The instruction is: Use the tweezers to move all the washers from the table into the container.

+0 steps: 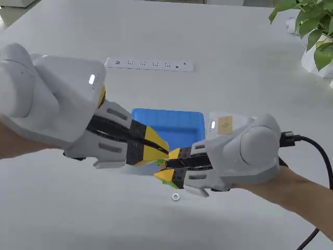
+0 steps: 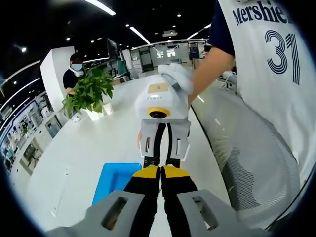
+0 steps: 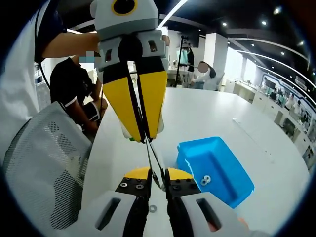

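Held tweezers [image 3: 152, 158] by rear in shut left gripper [image 3: 143, 137]; ringed them with narrow right gripper [image 3: 157, 174], pinch unclear. Lay lengthwise jaw to jaw. Found washer [image 3: 152, 208] on table [image 3: 207, 113] just under right gripper, container [image 3: 217, 165] beyond.

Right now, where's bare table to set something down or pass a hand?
Free: table between power strip and container; near table left of the washer. Crowded: on the container's near side, where left claw and right claw meet at the tweezers.

Blue container [image 3: 224, 168], white table [image 1: 234, 62], yellow-tipped left tongs [image 3: 144, 137], seemingly black tweezers [image 3: 152, 160], green plant [image 1: 312, 26].
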`<state>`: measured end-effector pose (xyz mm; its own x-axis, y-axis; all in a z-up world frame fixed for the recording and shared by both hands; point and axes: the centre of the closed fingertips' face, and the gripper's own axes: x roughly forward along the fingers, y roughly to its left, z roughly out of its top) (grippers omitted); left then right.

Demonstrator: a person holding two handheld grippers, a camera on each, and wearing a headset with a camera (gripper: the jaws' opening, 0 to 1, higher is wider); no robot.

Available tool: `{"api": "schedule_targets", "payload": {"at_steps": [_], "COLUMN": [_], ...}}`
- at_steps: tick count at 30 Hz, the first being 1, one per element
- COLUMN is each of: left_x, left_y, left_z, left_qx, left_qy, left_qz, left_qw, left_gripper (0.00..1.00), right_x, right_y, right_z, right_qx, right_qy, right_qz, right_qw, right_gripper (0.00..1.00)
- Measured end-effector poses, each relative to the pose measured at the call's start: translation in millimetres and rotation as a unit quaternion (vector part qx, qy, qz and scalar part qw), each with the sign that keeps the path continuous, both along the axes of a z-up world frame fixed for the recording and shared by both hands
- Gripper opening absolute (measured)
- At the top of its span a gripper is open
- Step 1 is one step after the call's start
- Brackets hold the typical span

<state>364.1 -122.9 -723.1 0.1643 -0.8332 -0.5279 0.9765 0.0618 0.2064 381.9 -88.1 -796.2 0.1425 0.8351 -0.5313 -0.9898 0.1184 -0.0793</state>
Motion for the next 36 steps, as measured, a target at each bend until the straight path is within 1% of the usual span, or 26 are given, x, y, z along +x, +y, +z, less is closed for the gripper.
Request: {"api": "schedule_targets", "payload": {"at_steps": [5,9,11,16,17,18,20,24,30,33,36], "left_x": [12.6,22.0,26.2,38.6,41.0,44.5,50.2,59.0,69.0,75.1,80.9], "left_y": [3.0,4.2,4.2,5.7,5.8,5.2,4.1,2.3,4.3,6.6,8.9], "left_z": [10.1,14.6,14.9,10.3,9.9,9.5,7.2,1.9,-11.7,-17.2,-22.6], "left_qx": [0.003,0.003,0.003,0.006,0.006,0.001,0.001,0.002,0.010,0.008,0.009], "left_qy": [-0.017,-0.025,-0.027,-0.026,-0.028,-0.023,-0.025,-0.022,-0.011,-0.005,0.000], "left_qz": [0.001,0.001,0.001,0.004,0.005,0.008,0.010,0.010,0.013,0.015,0.020], "left_qw": [0.9999,0.9997,0.9996,0.9996,0.9996,0.9997,0.9996,0.9997,0.9998,0.9998,0.9998], "left_gripper": [0.05,0.05,0.05,0.05,0.05,0.05,0.05,0.05,0.05,0.05,0.05], "right_x": [14.9,25.8,29.7,41.5,43.8,47.2,53.7,63.6,70.9,75.1,78.5], "right_y": [2.4,4.9,5.7,5.8,5.8,5.9,5.7,5.2,6.0,6.4,6.0], "right_z": [10.8,15.8,15.7,11.6,11.2,10.5,8.2,2.0,-11.2,-17.4,-22.6], "right_qx": [0.006,0.014,0.017,0.010,0.010,0.009,0.007,0.002,-0.008,-0.008,-0.014], "right_qy": [-0.016,-0.020,-0.019,-0.022,-0.022,-0.023,-0.024,-0.022,-0.013,-0.004,-0.002], "right_qz": [-0.006,-0.012,-0.013,-0.015,-0.017,-0.018,-0.021,-0.023,-0.023,-0.025,-0.027], "right_qw": [0.9998,0.9996,0.9996,0.9996,0.9996,0.9995,0.9995,0.9995,0.9996,0.9997,0.9995], "right_gripper": [0.12,0.12,0.12,0.12,0.12,0.12,0.12,0.12,0.12,0.12,0.12]}}
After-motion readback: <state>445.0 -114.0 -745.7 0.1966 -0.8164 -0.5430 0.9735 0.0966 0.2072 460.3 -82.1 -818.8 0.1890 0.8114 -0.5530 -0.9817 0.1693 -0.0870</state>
